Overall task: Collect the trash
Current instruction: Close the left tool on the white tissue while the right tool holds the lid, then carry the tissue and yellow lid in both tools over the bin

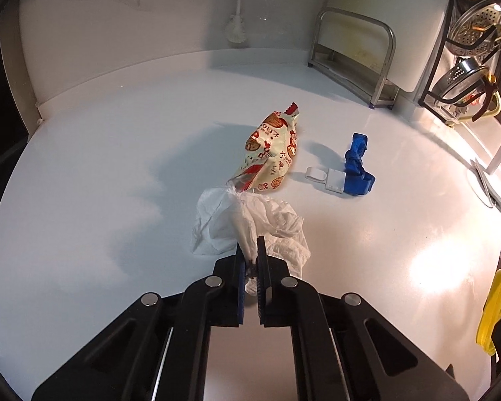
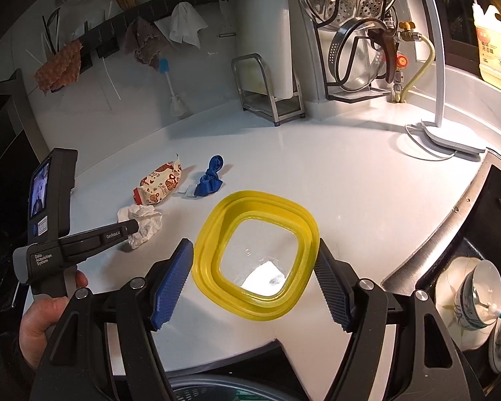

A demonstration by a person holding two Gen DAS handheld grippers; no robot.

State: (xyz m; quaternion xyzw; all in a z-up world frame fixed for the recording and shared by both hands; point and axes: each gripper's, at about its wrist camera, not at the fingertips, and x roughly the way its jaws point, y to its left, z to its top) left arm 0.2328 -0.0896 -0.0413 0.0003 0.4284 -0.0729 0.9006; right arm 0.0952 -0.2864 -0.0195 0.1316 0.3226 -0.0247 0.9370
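My left gripper is shut on a crumpled white tissue that lies on the white counter. Just beyond it lies a printed snack wrapper, and to its right a blue crumpled piece with a white clip. In the right wrist view the left gripper pinches the tissue, with the wrapper and the blue piece behind. My right gripper is open, its jaws on either side of a yellow collapsible bin without touching it.
A metal rack stands at the back wall beside a pot-lid rack. A white lamp base sits at the right. A sink with dishes lies at the far right. Cloths hang on a wall rail.
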